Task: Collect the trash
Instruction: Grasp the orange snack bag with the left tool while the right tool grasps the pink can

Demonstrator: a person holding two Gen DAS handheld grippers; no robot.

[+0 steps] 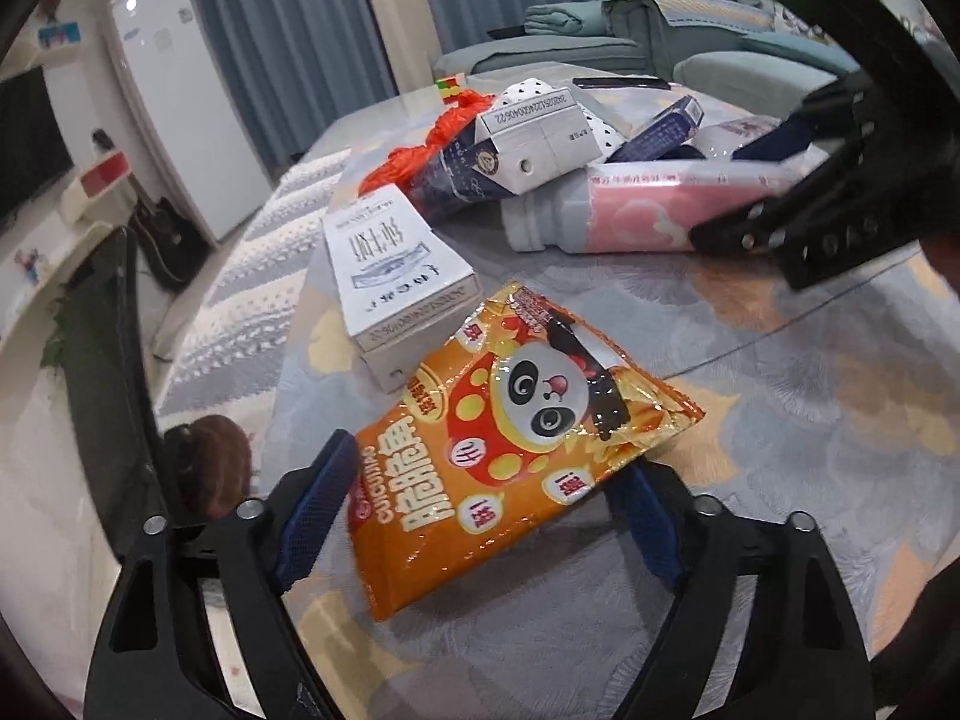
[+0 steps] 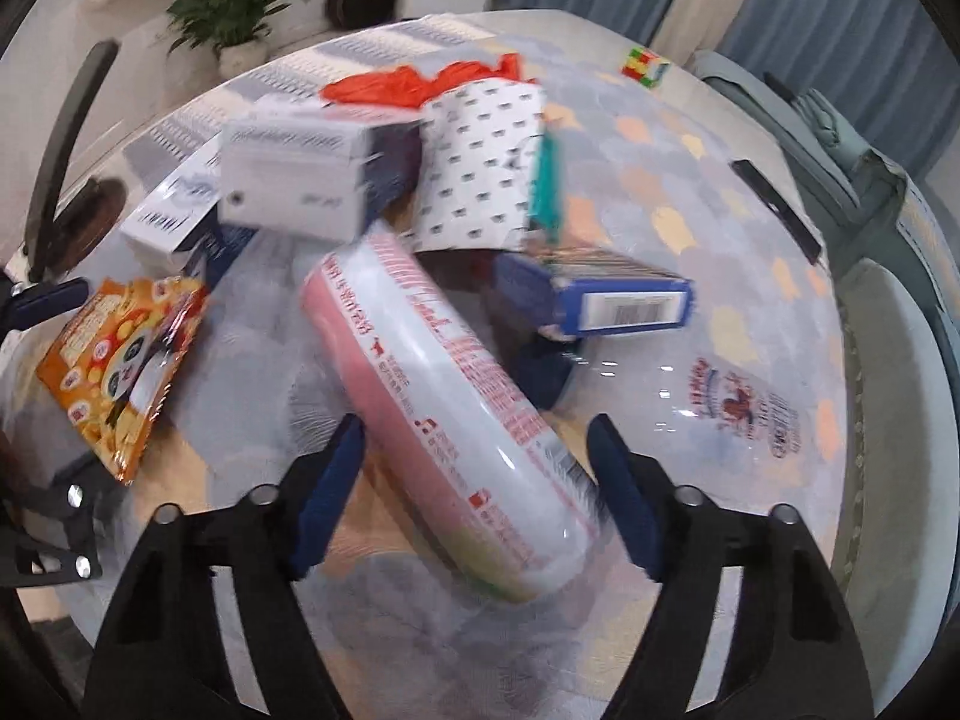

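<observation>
An orange panda snack bag (image 1: 504,450) lies on the table between the open fingers of my left gripper (image 1: 480,516); it also shows in the right wrist view (image 2: 120,360). A pink and white bottle (image 2: 450,414) lies on its side between the open fingers of my right gripper (image 2: 474,492); it also shows in the left wrist view (image 1: 612,210), with my right gripper (image 1: 798,222) at its end. White cartons (image 1: 396,282) (image 2: 300,174), a blue box (image 2: 606,300), a dotted package (image 2: 480,162) and an orange plastic bag (image 1: 432,144) form a pile.
The table (image 1: 780,408) has a patterned grey cloth under glass. A puzzle cube (image 2: 645,66) and a black phone (image 2: 774,210) lie near the far edge. A sofa (image 1: 690,42) stands beyond, and a white fridge (image 1: 174,102) and a guitar (image 1: 162,234) to the left.
</observation>
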